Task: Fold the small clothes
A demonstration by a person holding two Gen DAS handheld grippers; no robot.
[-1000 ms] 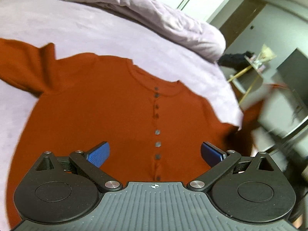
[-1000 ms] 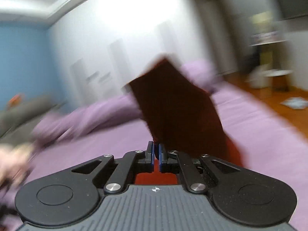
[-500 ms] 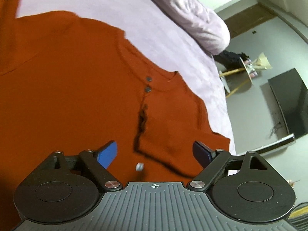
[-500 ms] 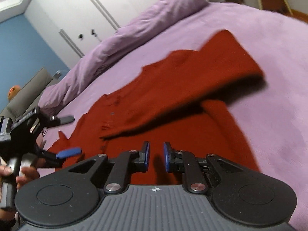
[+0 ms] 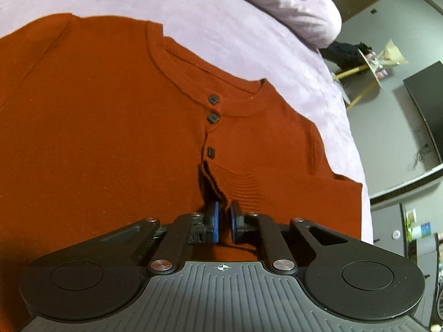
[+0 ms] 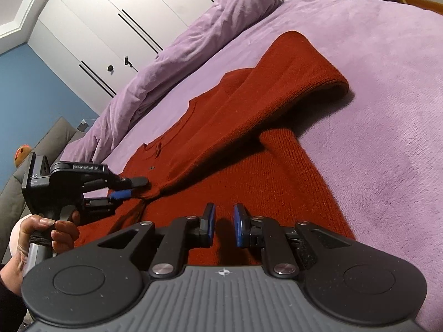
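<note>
A rust-red knitted buttoned sweater [image 5: 97, 144] is spread flat on the lilac plush bedspread [image 6: 387, 110], collar toward the rumpled duvet, one sleeve folded across the chest. Its cuff is pinched by the low left gripper [image 5: 223, 221]; the right gripper [image 6: 223, 220] is held slightly parted, empty, above the hem.

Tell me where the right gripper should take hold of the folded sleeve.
Probably at the sleeve's looped outer fold, coming in from the bare bedsheet on the right. That fold stands raised with a shadowed gap beneath, so the right gripper, open now, can slip one finger under.
</note>
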